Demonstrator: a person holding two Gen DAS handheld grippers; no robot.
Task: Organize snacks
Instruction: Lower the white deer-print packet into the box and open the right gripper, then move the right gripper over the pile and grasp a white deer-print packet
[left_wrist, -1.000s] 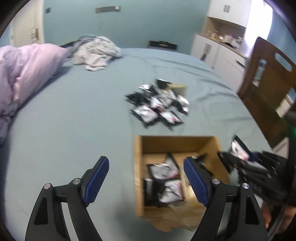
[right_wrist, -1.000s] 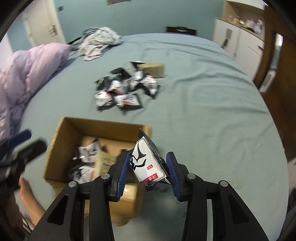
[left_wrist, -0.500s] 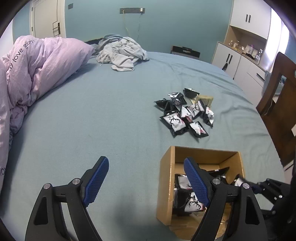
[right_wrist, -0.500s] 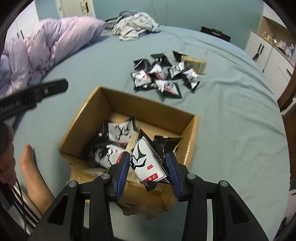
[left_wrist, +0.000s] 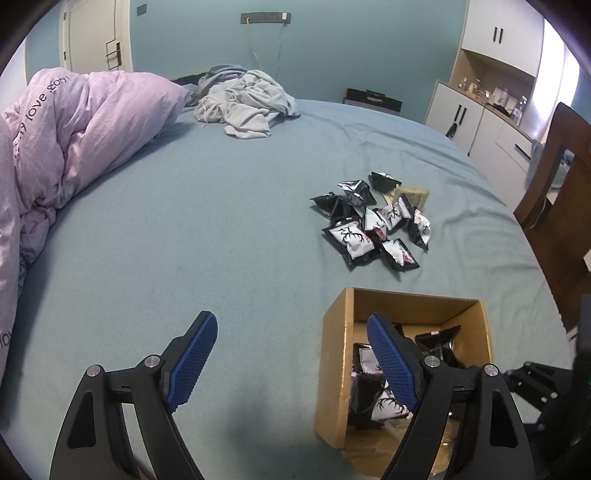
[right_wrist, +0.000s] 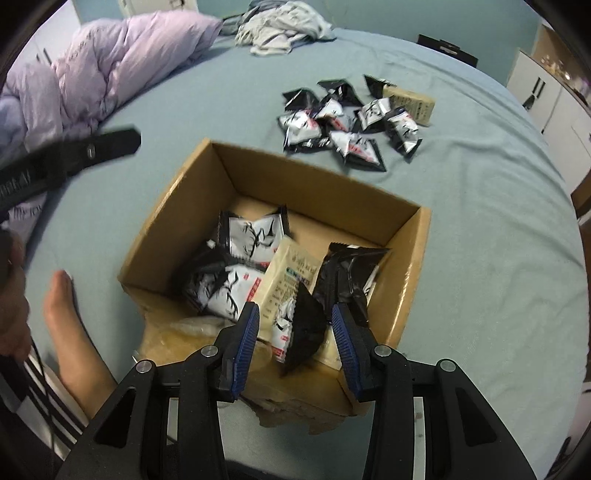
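An open cardboard box (right_wrist: 295, 184) sits on the blue bed and holds several black-and-white snack packets (right_wrist: 251, 236) and a beige one. My right gripper (right_wrist: 295, 343) hangs over the box's near right corner, shut on a tilted black-and-white snack packet (right_wrist: 299, 328). More loose packets (right_wrist: 343, 118) and a beige packet (right_wrist: 410, 101) lie beyond the box. The left wrist view shows the box (left_wrist: 334, 350) low right and the pile (left_wrist: 373, 225) beyond it. My left gripper (left_wrist: 290, 321) stands open and empty over the sheet left of the box.
A lilac duvet (left_wrist: 85, 122) is heaped at the left, with grey clothes (left_wrist: 243, 99) at the far end. White cabinets (left_wrist: 480, 122) and a wooden chair (left_wrist: 554, 192) stand off the bed's right side. A person's bare foot (right_wrist: 70, 325) rests beside the box.
My right gripper has carried the packet from the box's right edge to over its inside, and the packet has tilted. The left gripper stays open, its view now lifted and turned left.
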